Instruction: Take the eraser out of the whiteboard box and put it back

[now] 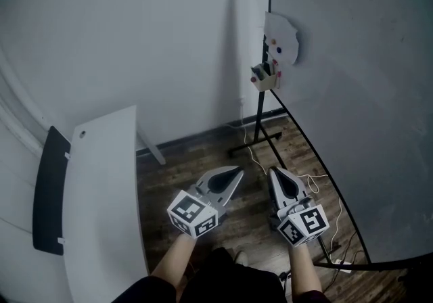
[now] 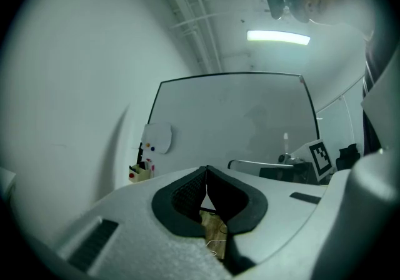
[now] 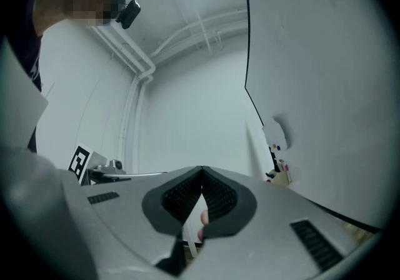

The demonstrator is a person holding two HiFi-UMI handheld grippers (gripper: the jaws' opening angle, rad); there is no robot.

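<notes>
Progress stands at nil, judging by how things lie: neither tool has reached the whiteboard box (image 1: 266, 78), which hangs on the near edge of the whiteboard (image 1: 352, 92), well apart from both. The left hand-held gripper (image 1: 238, 172) has its jaws pressed together with nothing between them. The right hand-held gripper (image 1: 274, 172) is likewise closed and empty. Both are held side by side above the wooden floor (image 1: 196, 159). The eraser itself cannot be picked out at this range. Presumably it sits in the box among the upright markers, so taking it out and returning it are both left to do.

Only the head view shows the floor, the white table (image 1: 101, 187) at the left, the whiteboard's black stand (image 1: 259, 119) and the person's forearms. The left gripper view alone shows the board's whole frame face-on, under a ceiling light (image 2: 278, 37). The right gripper view shows the box from the board's edge, below a white plaque (image 3: 275, 134) with coloured dots.
</notes>
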